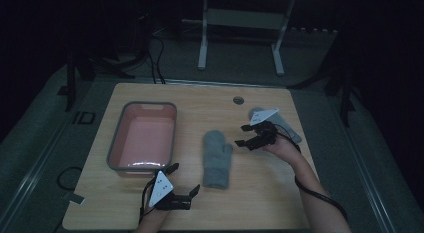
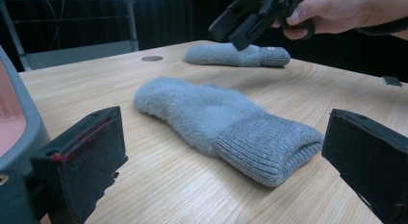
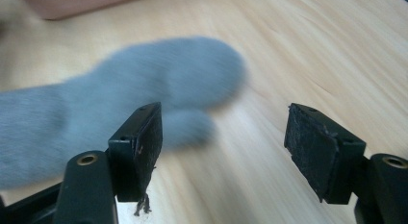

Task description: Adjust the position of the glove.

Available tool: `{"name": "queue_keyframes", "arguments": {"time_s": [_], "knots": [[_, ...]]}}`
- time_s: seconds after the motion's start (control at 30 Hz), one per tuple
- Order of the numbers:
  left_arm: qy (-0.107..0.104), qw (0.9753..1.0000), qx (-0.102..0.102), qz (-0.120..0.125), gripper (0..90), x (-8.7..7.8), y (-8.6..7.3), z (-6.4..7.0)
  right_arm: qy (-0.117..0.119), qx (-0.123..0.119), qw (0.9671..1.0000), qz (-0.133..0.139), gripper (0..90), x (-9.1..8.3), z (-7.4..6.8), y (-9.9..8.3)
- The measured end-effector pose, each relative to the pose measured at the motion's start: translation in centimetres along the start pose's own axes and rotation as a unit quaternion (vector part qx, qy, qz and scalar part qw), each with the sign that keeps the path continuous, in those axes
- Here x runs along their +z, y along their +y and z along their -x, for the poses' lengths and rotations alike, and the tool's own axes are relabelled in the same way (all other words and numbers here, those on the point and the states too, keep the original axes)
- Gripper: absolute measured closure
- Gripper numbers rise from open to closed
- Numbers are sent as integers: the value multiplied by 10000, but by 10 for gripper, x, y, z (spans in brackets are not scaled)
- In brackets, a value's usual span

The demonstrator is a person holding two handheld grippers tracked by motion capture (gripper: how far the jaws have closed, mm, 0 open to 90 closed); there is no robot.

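A grey mitten [image 1: 217, 159] lies flat mid-surface, its long axis running twelve to six, ribbed cuff toward six and thumb at three. The right gripper [image 1: 246, 135], jaws spread wide and empty, hovers just off the mitten's fingertip end at about two o'clock, nearer than the left gripper [image 1: 184, 179], which sits wide and empty at about seven o'clock by the cuff. A second mitten [image 1: 285, 124] lies beyond the right hand; a pink-lined bin [image 1: 116, 143] stands at nine o'clock.
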State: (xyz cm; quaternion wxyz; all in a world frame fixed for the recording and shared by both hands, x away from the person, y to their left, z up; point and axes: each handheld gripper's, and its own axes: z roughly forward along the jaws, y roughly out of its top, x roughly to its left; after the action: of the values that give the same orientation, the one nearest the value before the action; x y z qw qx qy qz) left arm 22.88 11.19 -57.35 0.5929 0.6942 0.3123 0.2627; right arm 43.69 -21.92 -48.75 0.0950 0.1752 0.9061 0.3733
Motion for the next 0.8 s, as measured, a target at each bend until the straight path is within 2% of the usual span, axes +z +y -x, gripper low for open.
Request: {"name": "queue_keyframes", "arguments": {"time_s": [0.07, 0.1, 0.13, 0.17, 0.2, 0.23, 0.27, 0.3, 0.4, 0.6, 0.7, 0.8], "knots": [[0, 10000, -2, 4, 18, 0, 0, 0, -266, 228, 9994, -40, 296, -9, 10, -5], [1, 10000, 0, 4, 18, 0, 0, 0, -266, 228, 9994, -40, 296, -9, 10, -5], [1, 10000, 7, 2, 18, 0, 0, 0, -444, 375, 9983, 10, 322, -17, 17, -11], [1, 10000, 7, 2, 18, 0, 0, 0, -444, 375, 9983, 10, 322, -17, 17, -11], [1, 10000, -5, 6, 18, 0, 0, 0, -578, 660, 9961, -7, 348, -26, 29, -17], [2, 10000, -10, 5, 18, 0, 0, 0, -749, 696, 9948, 36, 332, -31, 34, -21], [2, 10000, -10, 5, 18, 0, 0, 0, -749, 696, 9948, 36, 332, -31, 34, -21], [-1, 10000, -14, 11, 18, 0, 0, 0, -1106, 696, 9914, 31, 343, -39, 42, -28], [-3, 10000, -19, 11, 18, 0, 0, 0, -1476, 677, 9867, -19, 417, -50, 53, -38], [-3, 10000, -32, 13, 18, 0, 0, -1, -1750, 773, 9810, -318, 488, -50, 73, -60], [1, 10000, -37, 16, 18, 0, 0, -1, -1759, 794, 9806, -353, 501, -48, 77, -63], [-4, 10000, -48, 15, 18, 0, 0, -1, -1708, 959, 9788, -592, 479, -37, 89, -77]]}}
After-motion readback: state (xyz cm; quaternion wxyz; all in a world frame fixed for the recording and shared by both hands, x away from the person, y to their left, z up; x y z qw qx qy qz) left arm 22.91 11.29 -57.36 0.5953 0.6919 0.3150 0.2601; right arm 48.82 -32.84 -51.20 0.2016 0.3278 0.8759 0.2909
